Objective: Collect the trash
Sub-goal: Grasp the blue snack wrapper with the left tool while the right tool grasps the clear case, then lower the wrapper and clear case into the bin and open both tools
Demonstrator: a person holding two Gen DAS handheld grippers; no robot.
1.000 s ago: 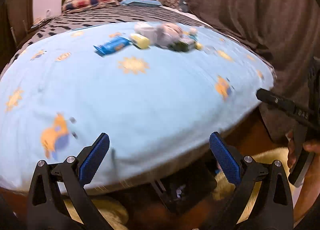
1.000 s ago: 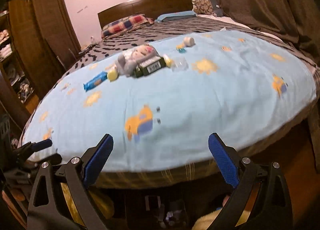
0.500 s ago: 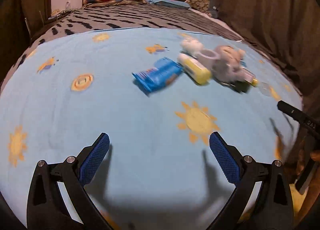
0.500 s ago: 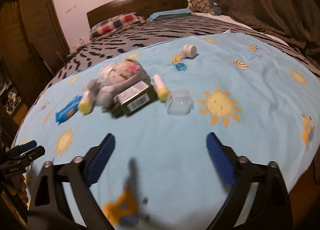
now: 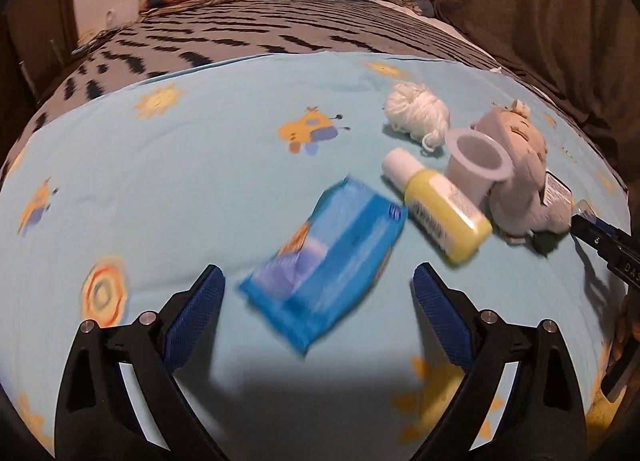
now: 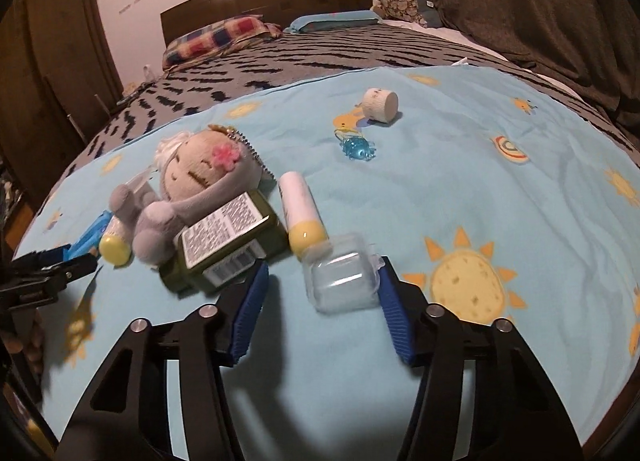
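On the bed (image 6: 520,221), both pairs of tongs stand open and each has a piece of trash in front of it. The right tongs (image 6: 320,293) are lowest and nearest to their piece: the clear plastic container (image 6: 342,273) lies between the blue pads, its right edge touching or almost touching the right pad, with a gap left on the left side. It looks squat, with no strong long axis, so a plain squeeze should take it.

The left tongs (image 5: 316,293) hang open with the blue wrapper (image 5: 326,265) just ahead between the tips. Its long axis runs from near left to far right, slanted across the opening, so I would expect a turn of the wrist before closing.

Just to the wrapper's right lies the yellow bottle (image 5: 440,207), and beyond that the plush doll (image 5: 520,173).
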